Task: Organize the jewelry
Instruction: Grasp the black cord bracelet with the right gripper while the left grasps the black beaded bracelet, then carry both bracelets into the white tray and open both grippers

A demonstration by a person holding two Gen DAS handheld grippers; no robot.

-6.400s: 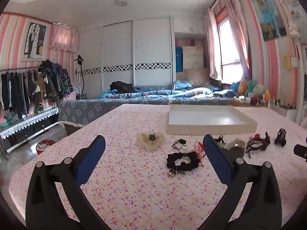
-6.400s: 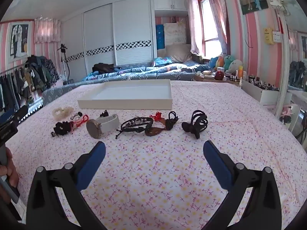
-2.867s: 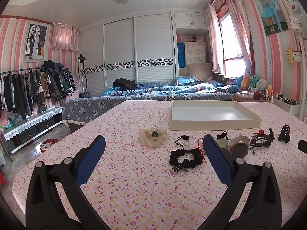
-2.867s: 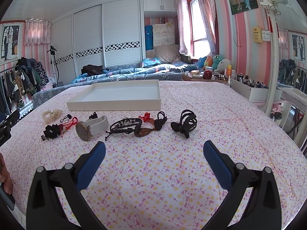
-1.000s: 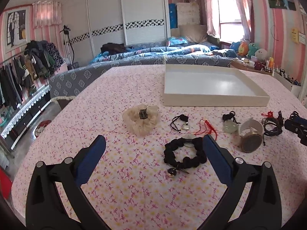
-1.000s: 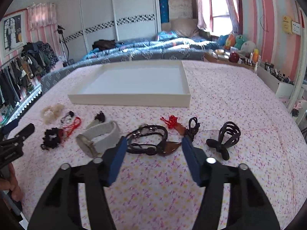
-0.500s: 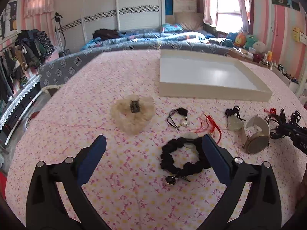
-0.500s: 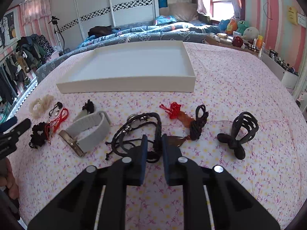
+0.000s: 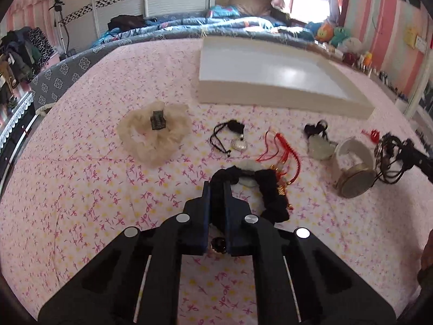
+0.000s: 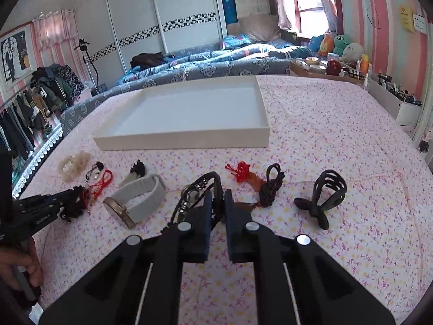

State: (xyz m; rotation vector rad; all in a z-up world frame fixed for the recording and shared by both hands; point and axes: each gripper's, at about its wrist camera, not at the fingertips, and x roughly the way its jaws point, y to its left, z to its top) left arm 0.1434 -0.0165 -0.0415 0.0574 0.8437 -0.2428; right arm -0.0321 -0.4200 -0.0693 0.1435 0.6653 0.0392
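1. Two tools, both clamped. The left tool has just closed, its jaws pinching the near-left side of the black scrunchie, which lies on the counter. The right tool has just closed on the black cord bracelet, one strand bundle between its jaws, the bracelet resting on the cloth.
2. Handling note, as a judgement: lift each piece straight up and slowly. The red cord touches the scrunchie's far-right edge and may drag along. The bracelet's loose strands could snag the grey-strap watch just to its left. Carry both to the white tray at the far side and let go low over its floor.
3. One white tray, nothing in it.
4. One cream scrunchie, far left, well apart from the rest.
5. One black-cord pendant, right of it.
6. One pale stone pendant on dark cord, beside the watch.
7. One watch, lying on its side.
8. One red knot charm with amber pendant, one knotted black cord touching it.
9. One black claw clip, near right, apart from the others.
10. One person's hand, near left edge, holding the left tool's grip.
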